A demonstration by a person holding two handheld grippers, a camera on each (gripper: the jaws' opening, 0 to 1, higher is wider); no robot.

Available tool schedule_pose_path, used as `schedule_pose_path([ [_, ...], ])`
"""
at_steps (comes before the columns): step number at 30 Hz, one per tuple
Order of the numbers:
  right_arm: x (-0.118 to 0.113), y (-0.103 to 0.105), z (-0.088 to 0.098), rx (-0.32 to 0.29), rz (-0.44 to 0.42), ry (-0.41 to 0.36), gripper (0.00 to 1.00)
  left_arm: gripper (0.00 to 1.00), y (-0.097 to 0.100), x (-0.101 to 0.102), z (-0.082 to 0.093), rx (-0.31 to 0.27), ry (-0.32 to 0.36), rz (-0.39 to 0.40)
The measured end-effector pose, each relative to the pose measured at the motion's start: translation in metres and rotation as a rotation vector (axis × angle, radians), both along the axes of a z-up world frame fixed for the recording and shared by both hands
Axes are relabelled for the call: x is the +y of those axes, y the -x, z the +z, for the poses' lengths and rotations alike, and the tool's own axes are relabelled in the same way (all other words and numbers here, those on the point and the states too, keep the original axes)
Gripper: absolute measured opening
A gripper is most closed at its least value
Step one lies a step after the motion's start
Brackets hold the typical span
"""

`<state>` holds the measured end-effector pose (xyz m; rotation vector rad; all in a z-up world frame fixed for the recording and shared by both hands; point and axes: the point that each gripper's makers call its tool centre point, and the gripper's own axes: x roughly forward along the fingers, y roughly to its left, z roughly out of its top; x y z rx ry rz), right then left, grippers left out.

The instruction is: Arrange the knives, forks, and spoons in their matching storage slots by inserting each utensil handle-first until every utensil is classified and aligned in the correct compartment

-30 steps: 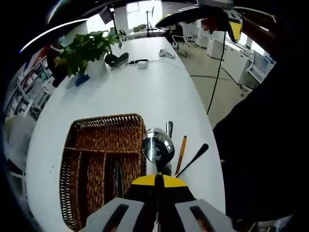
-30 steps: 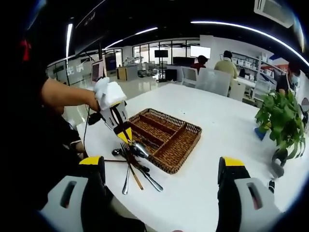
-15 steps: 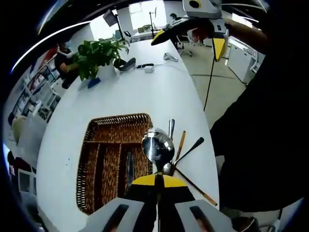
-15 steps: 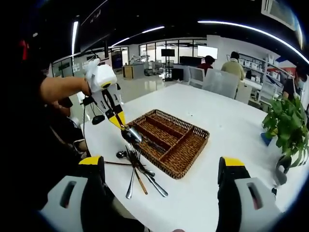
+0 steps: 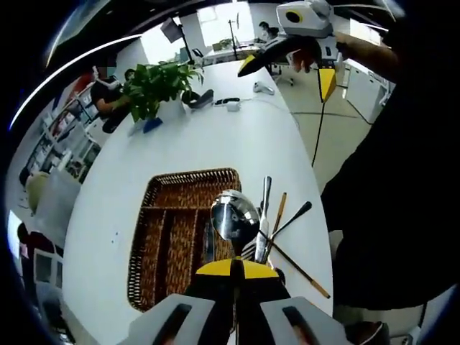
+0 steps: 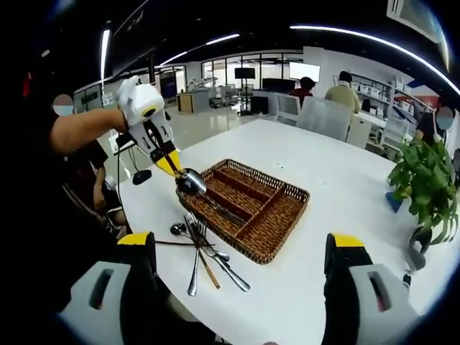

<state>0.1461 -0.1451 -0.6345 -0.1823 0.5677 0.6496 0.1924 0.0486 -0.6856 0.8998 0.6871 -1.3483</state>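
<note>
A steel spoon (image 5: 233, 215) sticks up from my left gripper (image 5: 233, 269), which is shut on its handle. In the right gripper view that gripper (image 6: 172, 167) hangs bowl-down, the spoon (image 6: 191, 182) just above the near left corner of the wicker basket (image 6: 284, 215). The basket (image 5: 162, 237) has long slots; one utensil (image 6: 226, 212) lies in a slot. Several loose forks, spoons and knives (image 6: 205, 251) lie crossed on the white table beside the basket, also the pile (image 5: 277, 226). My right gripper (image 6: 241, 287) stands wide open, holding nothing, well above the table.
A potted plant (image 5: 162, 86) stands at the far end of the table, also the plant (image 6: 424, 180). A white device with a cable (image 5: 231, 105) lies near it. The table edge (image 6: 144, 215) runs close to the loose utensils. People sit at desks behind.
My left gripper has carried the spoon up and a little toward the basket's corner. The right gripper stays open and raised; both views have shifted slightly.
</note>
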Motion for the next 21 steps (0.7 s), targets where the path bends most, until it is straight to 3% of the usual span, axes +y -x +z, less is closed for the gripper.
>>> schedule_pose_path([
  [14,-0.003,0.001,0.001,0.010,-0.031,-0.020,0.99,0.00,-0.008,-0.001,0.000,0.001,-0.003,-0.012],
  [17,-0.003,0.002,0.006,0.020,-0.053,-0.066,0.99,0.00,-0.011,-0.005,0.000,0.008,0.022,-0.017],
  [21,-0.003,0.003,0.007,0.016,-0.049,-0.047,0.99,0.00,-0.016,-0.007,-0.005,0.007,0.018,-0.026],
])
